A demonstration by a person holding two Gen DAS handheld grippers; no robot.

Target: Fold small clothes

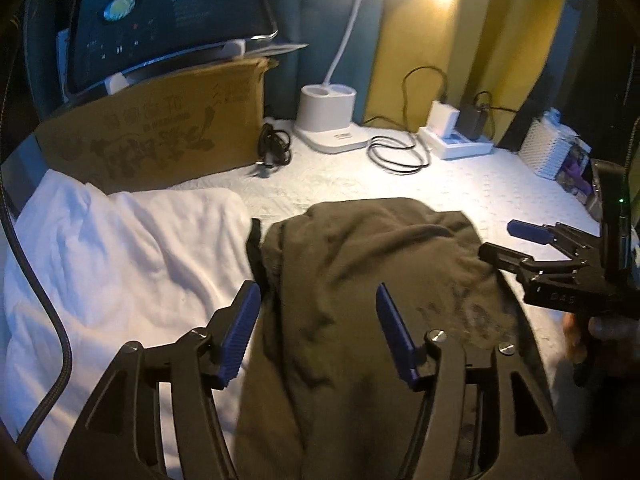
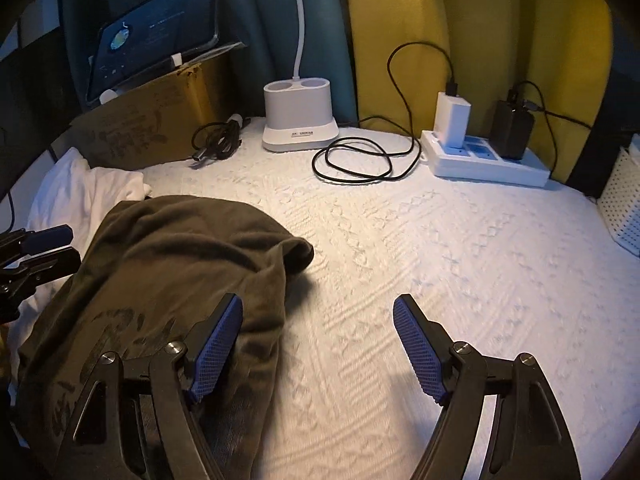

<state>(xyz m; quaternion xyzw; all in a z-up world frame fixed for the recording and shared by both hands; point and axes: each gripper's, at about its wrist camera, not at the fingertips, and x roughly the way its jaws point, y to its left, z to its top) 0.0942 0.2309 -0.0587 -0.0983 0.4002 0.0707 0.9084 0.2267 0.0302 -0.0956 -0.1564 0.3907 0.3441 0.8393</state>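
A dark olive garment [image 1: 360, 264] with a faded print lies crumpled and partly folded on the white textured cover [image 2: 440, 260]. My left gripper [image 1: 316, 296] hovers over its left part, jaws open, with nothing pinched between the blue pads [image 1: 240, 332]. My right gripper [image 2: 318, 304] is open too, its left pad [image 2: 216, 344] over the garment's [image 2: 172, 264] right edge and its right pad over bare cover. Each gripper shows in the other's view: the right one [image 1: 500, 240] at the right edge, the left one [image 2: 60, 246] at the left edge. A white garment [image 1: 120, 248] lies to the left.
At the back stand a cardboard box [image 1: 160, 140] with a tablet [image 1: 160, 20] on it, a white lamp base [image 2: 298, 120], a coiled black cable [image 2: 356, 160] and a power strip [image 2: 488, 160] with chargers. A white perforated basket [image 2: 624, 208] sits at the right.
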